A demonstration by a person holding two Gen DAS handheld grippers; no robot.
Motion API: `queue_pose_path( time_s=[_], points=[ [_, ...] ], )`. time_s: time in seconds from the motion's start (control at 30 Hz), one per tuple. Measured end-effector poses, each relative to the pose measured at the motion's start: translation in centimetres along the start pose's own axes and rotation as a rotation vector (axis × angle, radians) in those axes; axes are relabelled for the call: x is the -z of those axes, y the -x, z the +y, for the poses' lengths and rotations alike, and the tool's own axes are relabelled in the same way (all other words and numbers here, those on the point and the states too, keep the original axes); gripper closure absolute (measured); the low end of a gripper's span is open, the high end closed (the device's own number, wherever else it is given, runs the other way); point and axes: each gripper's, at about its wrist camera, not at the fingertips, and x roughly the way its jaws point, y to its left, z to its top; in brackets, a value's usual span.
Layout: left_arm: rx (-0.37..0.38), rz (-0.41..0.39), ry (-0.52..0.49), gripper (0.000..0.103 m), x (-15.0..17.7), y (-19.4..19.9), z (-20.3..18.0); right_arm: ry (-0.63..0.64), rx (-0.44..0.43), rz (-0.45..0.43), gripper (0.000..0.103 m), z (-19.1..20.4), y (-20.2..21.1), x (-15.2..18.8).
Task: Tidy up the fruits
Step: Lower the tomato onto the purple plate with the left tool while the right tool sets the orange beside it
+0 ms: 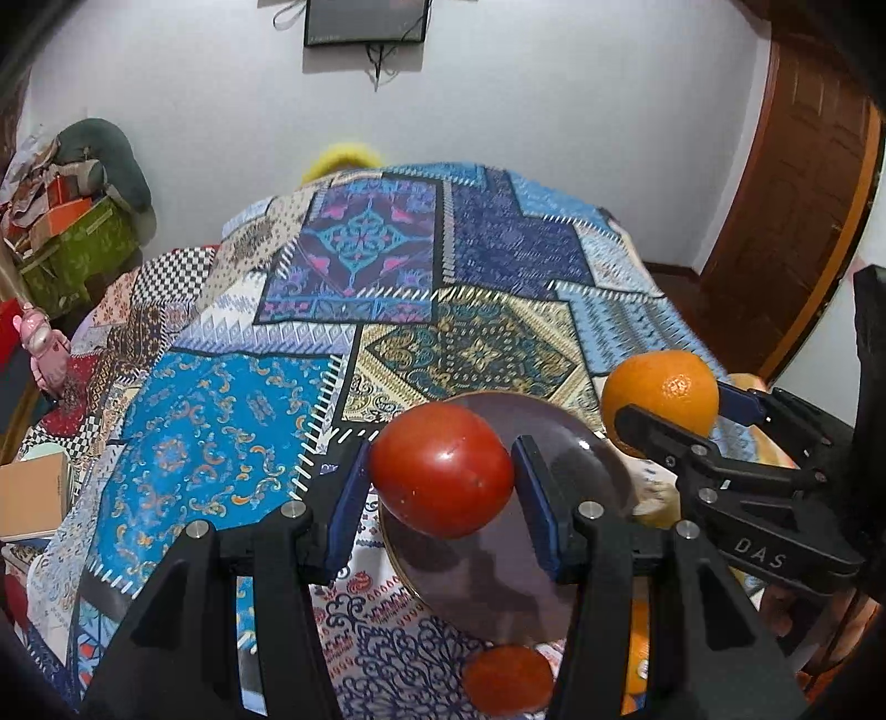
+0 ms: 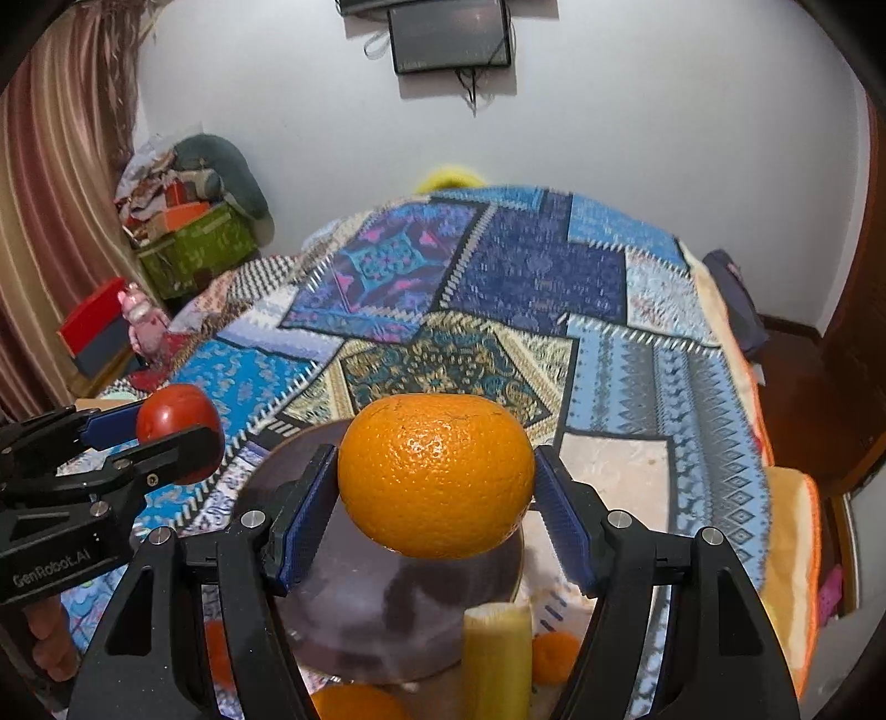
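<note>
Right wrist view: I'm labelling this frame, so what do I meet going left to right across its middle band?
left gripper shut on the red tomato → orange in the right gripper → orange blanket edge.

A patchwork bedspread (image 1: 387, 288) in blue, teal, purple and gold printed panels covers the bed across the middle of both views. On the white far wall hangs a dark flat screen (image 2: 449, 39) with cables dangling below it. At the far left stands a green patterned box (image 2: 196, 249) heaped with orange boxes and cloth, a grey-green cushion (image 2: 221, 160) curving over it. Nearer on the left sit a pink figurine (image 1: 41, 354) and a red and grey box (image 2: 94, 332). A striped brownish curtain (image 2: 61, 194) hangs at the left edge; a brown wooden door (image 1: 797, 221) stands right.
</note>
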Motion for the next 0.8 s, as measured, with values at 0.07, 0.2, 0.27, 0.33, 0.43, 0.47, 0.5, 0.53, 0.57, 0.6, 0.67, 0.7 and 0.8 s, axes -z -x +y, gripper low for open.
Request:
queue_pose_path(
  time_s=[0.07, 0.2, 0.27, 0.33, 0.43, 0.47, 0.5, 0.53, 0.57, 0.6, 0.67, 0.7, 0.8],
  points=[
    [-0.001, 0.021, -0.002, 0.052, 0.0, -1.2, 0.2, 0.0, -0.003, 0.031, 0.036, -0.1, -1.2, 0.0],
    [0.002, 0.075, 0.012, 0.051, 0.0, -3.9, 0.8, 0.023, 0.003, 0.093, 0.036, -0.2, -3.2, 0.2],
    [0.007, 0.102, 0.021, 0.051, 0.0, -5.1, 1.0, 0.026, 0.003, 0.145, 0.036, -0.2, -4.3, 0.3],
    [0.004, 0.126, 0.031, 0.052, 0.1, -6.2, 1.3, 0.025, -0.005, 0.183, 0.036, -0.3, -5.2, 0.5],
    [0.007, 0.145, 0.038, 0.052, 0.1, -7.4, 1.6, 0.023, -0.007, 0.219, 0.036, -0.6, -6.2, 0.7],
    [0.012, 0.151, 0.039, 0.051, 0.2, -7.6, 1.6, 0.021, -0.008, 0.226, 0.036, -0.7, -6.5, 0.7],
    [0.017, 0.155, 0.039, 0.051, 0.2, -7.8, 1.6, 0.018, -0.009, 0.239, 0.036, -0.8, -6.7, 0.9],
    [0.019, 0.158, 0.035, 0.051, 0.2, -8.0, 1.5, 0.018, -0.01, 0.248, 0.036, -0.9, -6.9, 0.9],
    [0.016, 0.159, 0.028, 0.051, 0.3, -8.1, 1.4, 0.018, -0.011, 0.253, 0.036, -0.9, -7.1, 0.9],
    [0.014, 0.157, 0.022, 0.051, 0.3, -8.2, 1.3, 0.021, -0.012, 0.261, 0.036, -0.9, -7.3, 1.1],
    [0.01, 0.157, 0.008, 0.051, 0.4, -8.3, 1.1, 0.024, -0.012, 0.266, 0.036, -0.9, -7.6, 1.1],
    [0.008, 0.159, 0.005, 0.051, 0.4, -8.4, 1.0, 0.027, -0.01, 0.264, 0.036, -0.8, -7.5, 1.2],
    [0.01, 0.164, 0.003, 0.051, 0.4, -8.5, 1.0, 0.024, -0.016, 0.265, 0.036, -1.0, -7.5, 1.2]
  ],
)
